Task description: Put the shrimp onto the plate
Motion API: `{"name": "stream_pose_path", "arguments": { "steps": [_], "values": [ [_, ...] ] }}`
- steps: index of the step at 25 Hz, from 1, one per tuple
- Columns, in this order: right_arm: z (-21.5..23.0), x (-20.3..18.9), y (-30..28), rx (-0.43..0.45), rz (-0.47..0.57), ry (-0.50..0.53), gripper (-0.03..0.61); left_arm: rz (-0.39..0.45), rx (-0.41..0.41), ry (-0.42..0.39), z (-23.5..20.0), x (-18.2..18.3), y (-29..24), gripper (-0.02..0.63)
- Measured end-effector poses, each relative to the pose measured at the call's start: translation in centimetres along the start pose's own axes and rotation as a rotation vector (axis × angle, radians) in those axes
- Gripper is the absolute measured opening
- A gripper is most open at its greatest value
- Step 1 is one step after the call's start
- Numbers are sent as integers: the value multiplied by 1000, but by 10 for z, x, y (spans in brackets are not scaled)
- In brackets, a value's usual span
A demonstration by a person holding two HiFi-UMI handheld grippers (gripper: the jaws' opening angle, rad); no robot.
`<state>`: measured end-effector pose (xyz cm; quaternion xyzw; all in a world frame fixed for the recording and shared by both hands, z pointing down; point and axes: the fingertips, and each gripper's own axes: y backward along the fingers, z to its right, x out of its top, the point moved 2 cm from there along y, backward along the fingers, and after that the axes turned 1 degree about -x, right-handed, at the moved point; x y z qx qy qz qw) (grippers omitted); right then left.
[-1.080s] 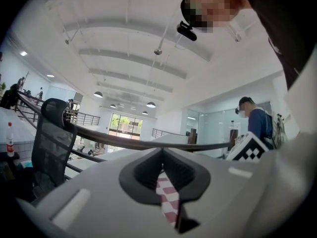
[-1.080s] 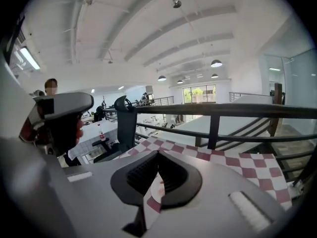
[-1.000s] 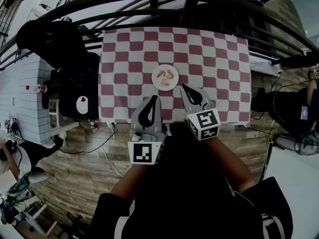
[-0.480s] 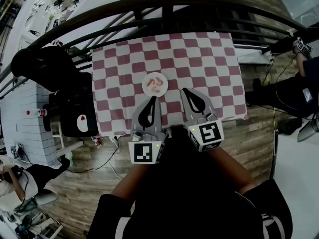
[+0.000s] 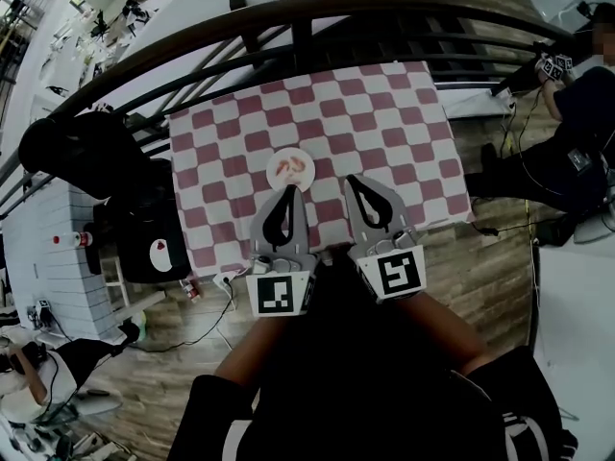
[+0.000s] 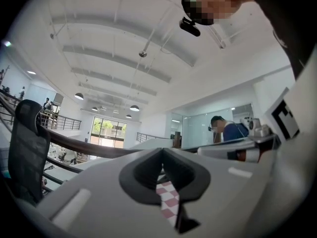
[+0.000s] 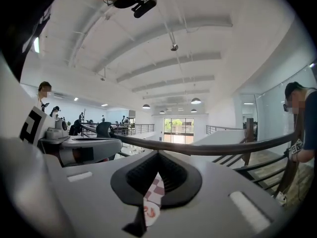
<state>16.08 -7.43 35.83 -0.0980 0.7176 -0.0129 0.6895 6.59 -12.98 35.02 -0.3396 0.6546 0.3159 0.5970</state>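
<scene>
A small white plate (image 5: 291, 169) sits on the red-and-white checkered tablecloth (image 5: 384, 133), near its front middle. Orange shrimp (image 5: 289, 166) lie on the plate. Both grippers are held side by side above the table's near edge, in front of the plate. My left gripper (image 5: 287, 191) is shut with nothing in it, its tip just short of the plate. My right gripper (image 5: 353, 181) is also shut and empty, to the plate's right. In the right gripper view, the plate (image 7: 150, 212) shows through the slit below the closed jaws.
A dark curved railing (image 5: 317, 32) runs behind the table. A black chair with bags (image 5: 144, 209) stands at the table's left. A seated person (image 5: 577, 123) is at the right. Cables (image 5: 207, 301) lie on the wooden floor below the table's front edge.
The table and plate have shifted left and look smaller in the head view, as if seen from farther back. Both grippers stay shut and keep their places in the view.
</scene>
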Motion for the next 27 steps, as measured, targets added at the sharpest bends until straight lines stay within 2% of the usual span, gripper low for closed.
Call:
{"name": "stream_pose_path", "arguments": {
  "steps": [13,17,22,27],
  "values": [
    [-35,-4,2,-8,4,28,-2,25,-13,-17,-14,2,24,9],
    [-44,-6,1,-9,4,32,-2,-12,2,-20,-23,-5,32,9],
    [-50,-9,2,-26,-4,33,-2,41,-28,-14,-26,-4,35,9],
    [-50,-16,0,-53,-18,52,-2,7,-25,2,-33,-8,33,9]
  ]
}}
